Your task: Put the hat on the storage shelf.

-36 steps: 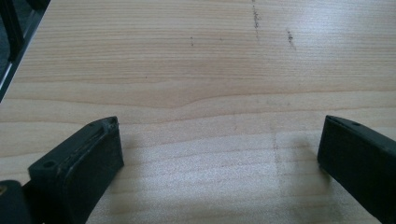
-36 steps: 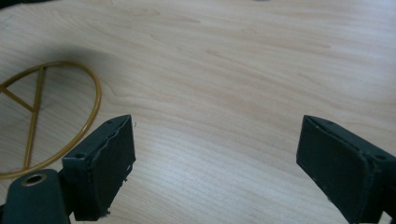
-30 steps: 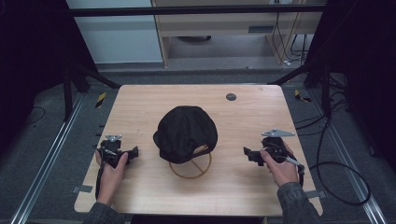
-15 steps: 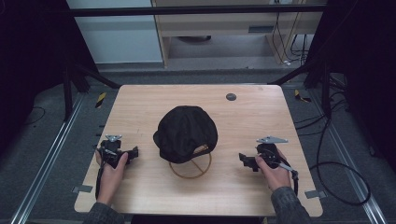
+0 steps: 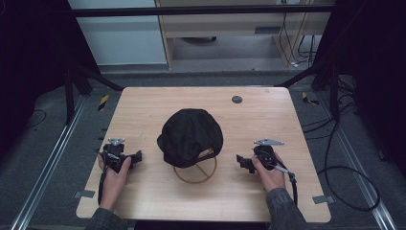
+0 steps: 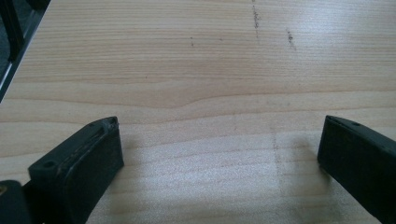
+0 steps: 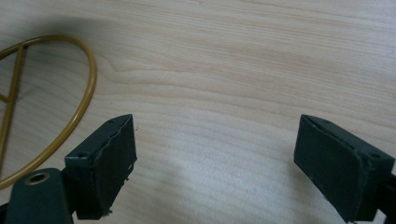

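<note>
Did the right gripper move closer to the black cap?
Yes. The right gripper has slid left along the table, toward the black cap and the wire ring under it. Its jaws are open, apart from both.

Lab: framed rig (image 5: 201,9); floor cables (image 5: 344,177)
</note>
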`<state>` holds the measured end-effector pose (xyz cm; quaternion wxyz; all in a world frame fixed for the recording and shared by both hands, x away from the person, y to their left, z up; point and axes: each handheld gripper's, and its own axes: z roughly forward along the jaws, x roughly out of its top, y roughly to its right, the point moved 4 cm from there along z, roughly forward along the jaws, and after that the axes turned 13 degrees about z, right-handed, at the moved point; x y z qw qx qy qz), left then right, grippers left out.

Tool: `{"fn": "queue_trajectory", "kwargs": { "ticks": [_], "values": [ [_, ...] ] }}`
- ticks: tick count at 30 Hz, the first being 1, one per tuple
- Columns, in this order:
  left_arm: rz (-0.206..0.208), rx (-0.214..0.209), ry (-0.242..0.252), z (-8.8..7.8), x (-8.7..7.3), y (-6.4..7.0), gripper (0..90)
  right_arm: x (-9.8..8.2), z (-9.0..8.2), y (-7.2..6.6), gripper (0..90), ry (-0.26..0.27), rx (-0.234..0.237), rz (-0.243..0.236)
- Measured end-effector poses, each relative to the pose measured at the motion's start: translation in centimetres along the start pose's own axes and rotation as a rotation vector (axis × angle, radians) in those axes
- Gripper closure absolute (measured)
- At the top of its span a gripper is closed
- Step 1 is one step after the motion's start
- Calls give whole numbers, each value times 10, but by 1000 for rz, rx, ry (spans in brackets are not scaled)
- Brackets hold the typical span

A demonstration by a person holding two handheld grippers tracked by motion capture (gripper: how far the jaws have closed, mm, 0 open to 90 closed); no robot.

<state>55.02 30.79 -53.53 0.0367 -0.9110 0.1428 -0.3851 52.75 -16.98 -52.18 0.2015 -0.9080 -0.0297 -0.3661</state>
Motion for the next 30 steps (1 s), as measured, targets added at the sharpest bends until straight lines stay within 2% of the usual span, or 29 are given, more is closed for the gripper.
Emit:
{"fn": "queue_trajectory", "kwargs": {
  "ticks": [6, 13, 20, 24, 30],
  "values": [
    [0, 0, 0, 0, 0, 0, 0, 1, 10, 3, 127, 3, -35, 12],
    [0, 0, 0, 0, 0, 0, 0, 1, 15, 5, 117, 19, -76, -2],
    [0, 0, 0, 0, 0, 0, 0, -3, 19, 2, 96, 37, -114, -67],
    [0, 0, 0, 0, 0, 0, 0, -4, 21, -2, 87, 25, -155, -111],
    [0, 0, 0, 0, 0, 0, 0, -7, 19, -2, 85, 20, -153, -110]
  ]
}}
